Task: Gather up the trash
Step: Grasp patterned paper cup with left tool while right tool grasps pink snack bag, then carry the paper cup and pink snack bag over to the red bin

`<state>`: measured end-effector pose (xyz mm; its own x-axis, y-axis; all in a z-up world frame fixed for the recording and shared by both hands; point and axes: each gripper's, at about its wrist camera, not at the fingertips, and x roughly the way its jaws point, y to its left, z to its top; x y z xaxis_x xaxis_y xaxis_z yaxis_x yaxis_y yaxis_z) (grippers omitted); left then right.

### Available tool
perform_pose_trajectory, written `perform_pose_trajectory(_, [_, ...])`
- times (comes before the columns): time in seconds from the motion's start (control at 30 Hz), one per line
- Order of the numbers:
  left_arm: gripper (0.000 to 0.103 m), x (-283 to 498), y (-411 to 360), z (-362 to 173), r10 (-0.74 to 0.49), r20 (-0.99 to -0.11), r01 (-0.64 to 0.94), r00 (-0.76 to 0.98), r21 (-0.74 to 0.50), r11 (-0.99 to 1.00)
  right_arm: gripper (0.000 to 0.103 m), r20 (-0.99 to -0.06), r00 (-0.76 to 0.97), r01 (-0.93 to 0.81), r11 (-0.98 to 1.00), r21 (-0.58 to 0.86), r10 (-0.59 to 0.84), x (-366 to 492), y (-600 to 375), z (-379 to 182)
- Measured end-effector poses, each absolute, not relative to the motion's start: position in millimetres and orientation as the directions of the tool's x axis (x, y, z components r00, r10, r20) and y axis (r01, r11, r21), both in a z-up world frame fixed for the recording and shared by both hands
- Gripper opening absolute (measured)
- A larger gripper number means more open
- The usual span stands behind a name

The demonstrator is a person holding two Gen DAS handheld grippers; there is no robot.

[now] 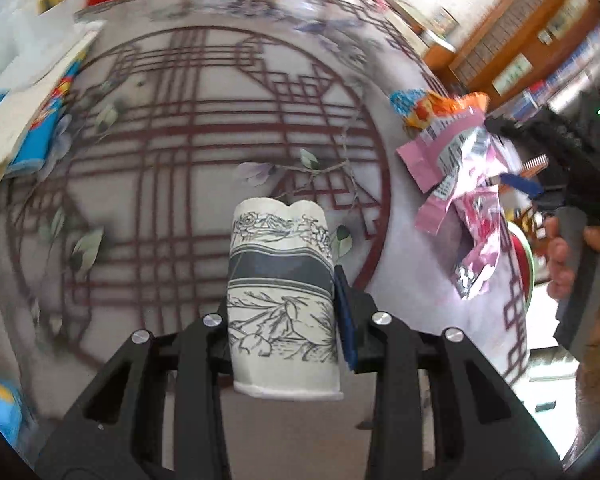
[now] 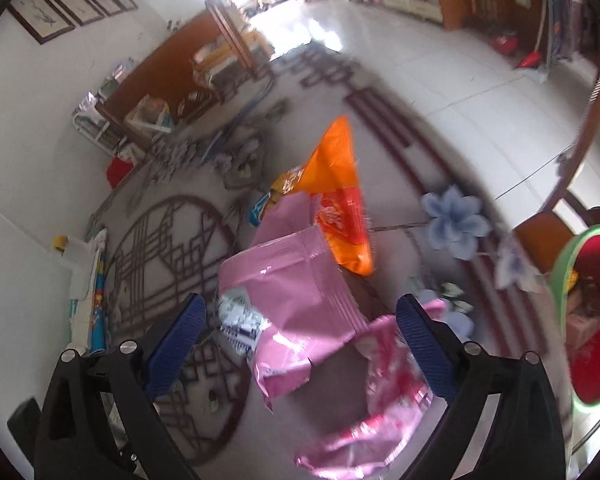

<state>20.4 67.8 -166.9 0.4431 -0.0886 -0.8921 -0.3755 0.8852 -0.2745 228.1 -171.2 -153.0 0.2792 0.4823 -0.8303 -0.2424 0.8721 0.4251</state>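
Trash pickup: left gripper (image 1: 284, 312) clamps paper cup (image 1: 282, 300); right gripper (image 2: 300, 344), jaws wide, straddles pink wrapper (image 2: 288, 300) at frame centre; closing comes next.

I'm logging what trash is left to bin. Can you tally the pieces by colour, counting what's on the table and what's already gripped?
Pink wrappers: 2 (second)
Orange wrapper: 1
White printed paper cup, held in the left gripper: 1
Total: 4
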Motion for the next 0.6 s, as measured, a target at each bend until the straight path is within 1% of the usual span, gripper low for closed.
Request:
perform_pose_trajectory(0.07, [0.033, 15.1, 65.6, -166.0, -0.083, -0.889, -0.422, 0.45, -0.294, 0.857, 0.092, -0.832, 0.215, -0.25, 0.852, 0.459, 0.511, 238.1, -165.8, -162.9])
perform_pose_trajectory(0.1, [0.033, 12.9, 63.7, -165.5, -0.07, -0.89, -0.437, 0.45, -0.288, 0.852, 0.081, -0.828, 0.187, -0.267, 0.838, 0.475, 0.529, 240.2, -163.1, -165.5])
perform_pose_trajectory(0.13, [0.033, 10.7, 61.0, -164.4, -0.047, -0.891, -0.458, 0.451, -0.276, 0.845, 0.076, -0.827, 0.169, -0.283, 0.831, 0.48, 0.536, 241.0, -160.8, -166.7])
perform_pose_trajectory(0.17, [0.033, 9.0, 59.6, -163.5, -0.035, -0.891, -0.469, 0.453, -0.272, 0.84, 0.076, -0.829, 0.149, -0.312, 0.821, 0.478, 0.54, 242.1, -157.6, -167.4])
perform_pose_trajectory(0.2, [0.033, 5.5, 57.0, -161.3, -0.022, -0.887, -0.487, 0.461, -0.274, 0.829, 0.073, -0.828, 0.147, -0.333, 0.815, 0.474, 0.542, 240.4, -156.7, -165.6])
perform_pose_trajectory(0.23, [0.033, 2.5, 55.2, -160.0, -0.017, -0.885, -0.497, 0.465, -0.276, 0.823, 0.067, -0.827, 0.144, -0.361, 0.807, 0.468, 0.544, 238.6, -155.2, -162.0])
perform_pose_trajectory(0.4, [0.033, -11.8, 50.8, -152.5, 0.006, -0.876, -0.543, 0.482, -0.293, 0.787, 0.066, -0.781, 0.174, -0.424, 0.761, 0.491, 0.6, 216.5, -175.9, -132.8])
perform_pose_trajectory(0.6, [0.033, -12.0, 53.2, -158.9, -0.014, -0.866, -0.532, 0.499, -0.32, 0.784, 0.067, -0.781, 0.232, -0.456, 0.774, 0.439, 0.58, 188.0, -197.9, -117.7])
